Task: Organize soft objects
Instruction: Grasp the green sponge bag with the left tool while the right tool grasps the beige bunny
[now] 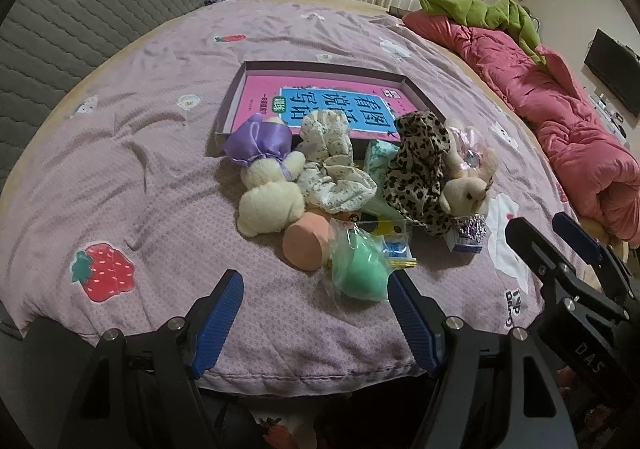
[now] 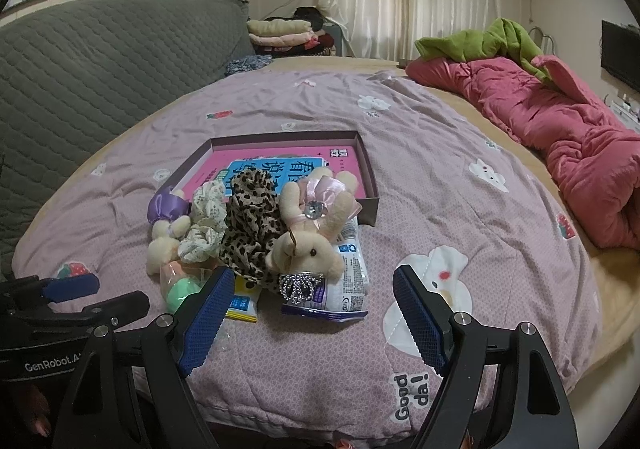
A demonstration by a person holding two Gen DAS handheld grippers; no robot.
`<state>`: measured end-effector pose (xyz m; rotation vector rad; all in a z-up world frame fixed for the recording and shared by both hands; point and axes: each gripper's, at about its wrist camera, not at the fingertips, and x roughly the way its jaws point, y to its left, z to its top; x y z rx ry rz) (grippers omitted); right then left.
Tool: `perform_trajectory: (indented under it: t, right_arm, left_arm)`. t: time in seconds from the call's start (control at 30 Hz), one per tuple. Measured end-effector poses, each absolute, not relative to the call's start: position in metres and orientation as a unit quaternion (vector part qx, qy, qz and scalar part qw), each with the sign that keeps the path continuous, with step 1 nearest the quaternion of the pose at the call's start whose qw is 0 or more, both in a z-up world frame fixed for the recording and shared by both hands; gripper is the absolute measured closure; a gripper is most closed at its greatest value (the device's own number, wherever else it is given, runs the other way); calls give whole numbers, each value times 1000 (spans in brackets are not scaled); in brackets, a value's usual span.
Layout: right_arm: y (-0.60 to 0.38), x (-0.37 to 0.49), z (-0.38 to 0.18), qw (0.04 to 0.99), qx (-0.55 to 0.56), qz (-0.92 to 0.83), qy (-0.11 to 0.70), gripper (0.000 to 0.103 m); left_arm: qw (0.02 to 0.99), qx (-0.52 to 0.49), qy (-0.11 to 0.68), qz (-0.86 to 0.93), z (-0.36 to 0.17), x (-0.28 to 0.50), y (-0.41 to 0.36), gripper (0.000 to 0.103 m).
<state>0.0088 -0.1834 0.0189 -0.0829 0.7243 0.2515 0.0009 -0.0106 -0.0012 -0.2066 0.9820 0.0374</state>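
A pile of soft things lies on the pink bedspread point(image 1: 152, 153) in front of a shallow box point(image 1: 320, 71) holding a pink book. It has a cream bear in a purple dress point(image 1: 264, 177), a floral scrunchie point(image 1: 332, 169), a leopard scrunchie point(image 1: 420, 165), a beige bunny with a pink bow point(image 2: 312, 233), an orange sponge point(image 1: 302, 249) and a bagged green sponge point(image 1: 360, 269). My left gripper point(image 1: 314, 315) is open and empty just before the green sponge. My right gripper point(image 2: 314, 309) is open and empty before the bunny and a white packet point(image 2: 348, 281).
A rolled red quilt point(image 2: 560, 129) with a green cloth point(image 2: 480, 41) lies along the right side of the bed. A grey quilted headboard point(image 2: 80, 69) stands at the left. Folded clothes point(image 2: 280, 31) are stacked at the back.
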Motion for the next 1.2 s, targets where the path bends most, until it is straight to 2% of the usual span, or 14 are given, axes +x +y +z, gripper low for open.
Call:
perform_trajectory:
  t: [0.53, 0.93, 1.2]
  right_arm:
    - [-211, 23, 9, 925, -1, 103, 366, 21]
    - [-211, 34, 1, 925, -7, 111, 362, 21]
    - [-214, 61, -8, 919, 23, 119, 376, 21]
  left_arm:
    - [841, -149, 519, -33, -29, 15, -30, 30]
    - [825, -188, 532, -25, -47, 43, -31, 42]
    - [815, -203, 542, -26, -59, 58, -28, 55]
